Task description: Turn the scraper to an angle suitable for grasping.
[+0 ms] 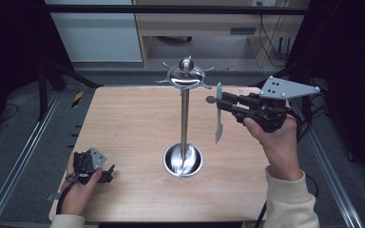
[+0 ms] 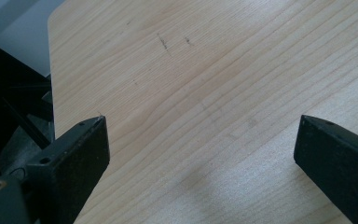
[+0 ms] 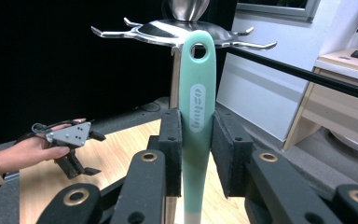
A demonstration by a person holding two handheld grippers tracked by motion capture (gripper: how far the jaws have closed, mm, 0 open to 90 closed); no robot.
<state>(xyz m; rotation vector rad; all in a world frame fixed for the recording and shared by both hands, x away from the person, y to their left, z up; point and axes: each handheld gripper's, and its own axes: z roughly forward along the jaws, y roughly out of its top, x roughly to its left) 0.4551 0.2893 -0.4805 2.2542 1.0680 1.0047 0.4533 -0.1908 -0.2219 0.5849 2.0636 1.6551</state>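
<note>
**poster1:** Closest to the lens, the right gripper is seen clamped on the mint-green handle of a utensil, pads pressed flat on both sides of it. It's being held upright with the hanging hole at the top, level with the prongs of the steel stand. Presumably it's held that way so the hole can be slipped over a hook.

**poster2:** Agreed, and the grip was taken low on the handle, so the hole end is left free. From the high view the utensil is seen up in the air over the right half of the table, just beside the stand's pole, blade end hanging down. Nothing is hooked yet as far as can be told.

**poster1:** The stand's round base is parked near the middle of the table, a bit toward the near edge, so every hook can be reached from the front.

**poster2:** And the left gripper is rested down by the near left corner, jaws spread wide with only bare wood between them. It's probably kept out of the way there, since one gripper is enough for hanging.
</note>
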